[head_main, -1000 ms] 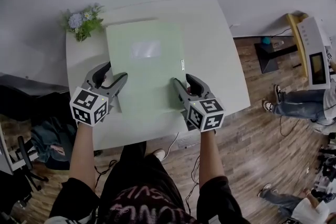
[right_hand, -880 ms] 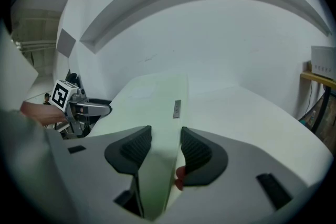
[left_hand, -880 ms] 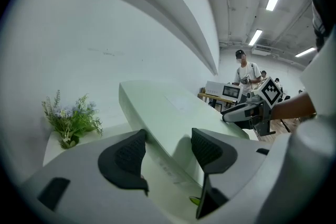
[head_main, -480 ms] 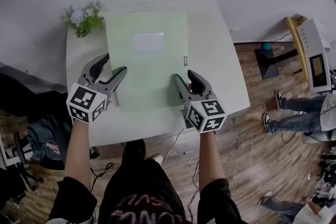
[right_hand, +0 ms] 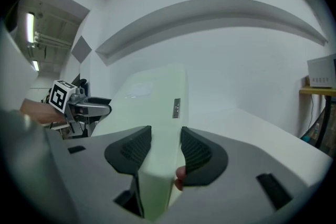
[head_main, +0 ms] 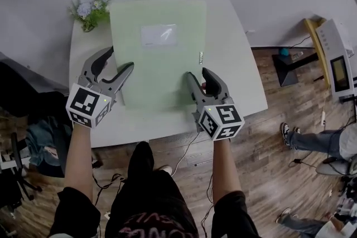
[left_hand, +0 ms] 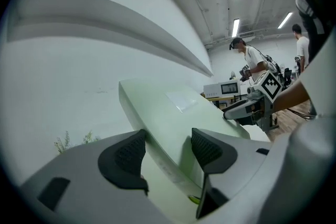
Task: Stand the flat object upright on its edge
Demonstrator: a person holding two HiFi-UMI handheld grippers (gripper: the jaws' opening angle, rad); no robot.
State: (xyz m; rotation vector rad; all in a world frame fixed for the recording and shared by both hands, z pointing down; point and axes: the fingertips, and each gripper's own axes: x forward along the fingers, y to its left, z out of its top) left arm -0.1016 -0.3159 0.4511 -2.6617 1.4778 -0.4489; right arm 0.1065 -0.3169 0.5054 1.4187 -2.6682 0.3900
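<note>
A pale green flat box [head_main: 159, 53] with a white label [head_main: 159, 35] is held over the white table [head_main: 237, 69], its far end raised toward the wall. My left gripper [head_main: 121, 58] is shut on the box's near left edge; in the left gripper view the box [left_hand: 178, 118] fills the gap between the dark pads [left_hand: 126, 157]. My right gripper [head_main: 198, 74] is shut on the near right edge, and its pads [right_hand: 197, 152] press both faces of the box [right_hand: 157, 97]. The underside of the box is hidden.
A small bunch of flowers [head_main: 89, 11] stands at the table's far left corner, close to the box. A white wall runs behind the table. On the wooden floor to the right are a yellow stand with a white device [head_main: 334, 58] and a person's legs [head_main: 312, 139].
Both grippers have risen with the box. Its far end has lifted and swung toward the wall, so it now covers more of the table's back. The grips are unchanged.
</note>
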